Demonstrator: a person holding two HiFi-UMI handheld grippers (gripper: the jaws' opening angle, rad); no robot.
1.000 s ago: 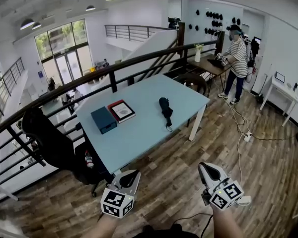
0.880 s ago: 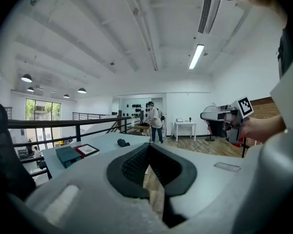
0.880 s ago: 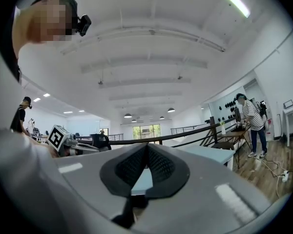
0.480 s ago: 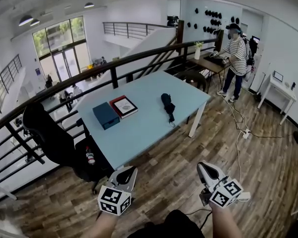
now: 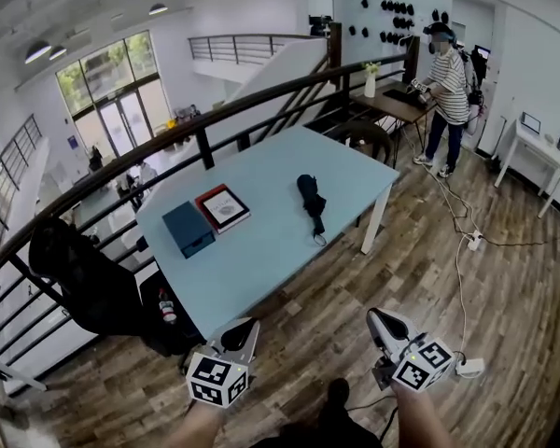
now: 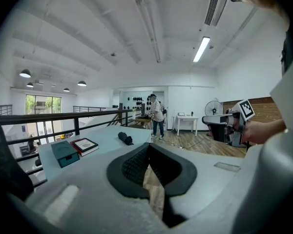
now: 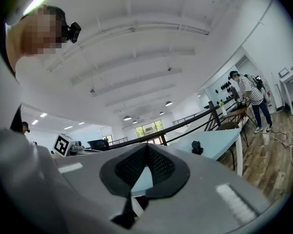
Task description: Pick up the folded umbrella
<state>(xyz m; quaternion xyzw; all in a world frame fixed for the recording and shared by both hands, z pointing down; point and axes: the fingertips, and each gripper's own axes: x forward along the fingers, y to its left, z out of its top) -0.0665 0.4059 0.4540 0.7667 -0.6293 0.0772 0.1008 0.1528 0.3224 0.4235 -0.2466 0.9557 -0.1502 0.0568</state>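
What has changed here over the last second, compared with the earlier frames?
Little. The view has shifted slightly, and the wearer's foot now shows at the bottom edge. The left gripper and right gripper stay shut, empty and short of the table. The folded umbrella, blue box and book lie untouched.

- The folded umbrella [image 5: 307,194] is dark, nearly black, collapsed into a short, stubby bundle.
- It lies flat on the light blue table [image 5: 261,250], on the right half of the top, with its length running from the near edge toward the far edge.
- A thin wrist loop [image 5: 317,238] trails from its near end onto the tabletop.
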